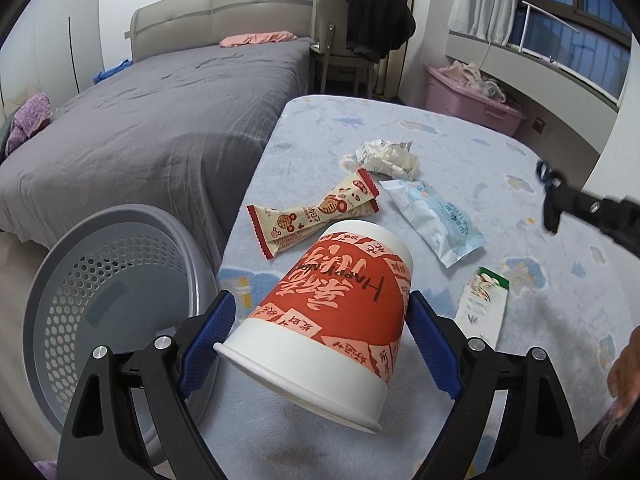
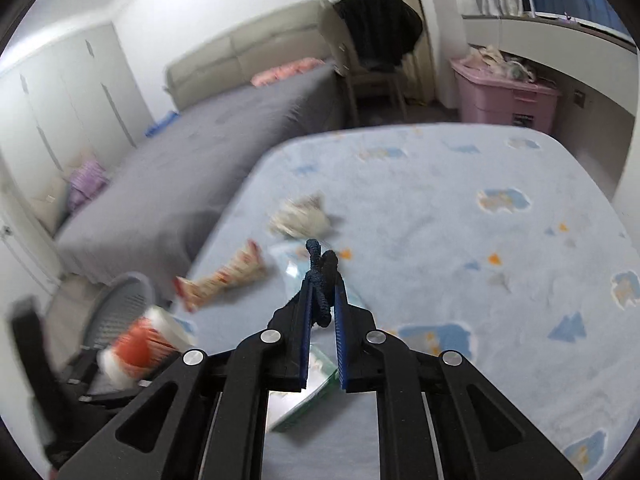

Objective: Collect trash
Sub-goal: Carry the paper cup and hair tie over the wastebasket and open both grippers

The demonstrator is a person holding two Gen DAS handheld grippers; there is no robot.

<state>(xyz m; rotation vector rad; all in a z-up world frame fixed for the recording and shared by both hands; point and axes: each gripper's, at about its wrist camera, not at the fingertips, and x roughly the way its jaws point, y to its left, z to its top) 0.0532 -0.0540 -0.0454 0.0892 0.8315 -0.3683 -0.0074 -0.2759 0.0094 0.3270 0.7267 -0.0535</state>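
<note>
My left gripper (image 1: 320, 300) is shut on a red and white paper cup (image 1: 332, 296), its blue pads pressing on both sides. The cup hangs tilted above the light-blue rug (image 1: 440, 132), beside a grey perforated basket (image 1: 112, 280). My right gripper (image 2: 324, 280) is shut on a dark knotted cord (image 2: 316, 252) and is raised over the rug; it shows in the left wrist view as the right gripper (image 1: 554, 204). On the rug lie a red and cream snack wrapper (image 1: 316, 216), crumpled white paper (image 1: 388, 156), a pale blue packet (image 1: 436, 220) and a green and white wrapper (image 1: 484, 304).
A bed with a grey cover (image 1: 160, 120) runs along the rug's left side. A chair with a black garment (image 1: 372, 20) and a pink storage box (image 1: 472, 100) stand at the back. A hand (image 1: 624, 364) shows at the right edge.
</note>
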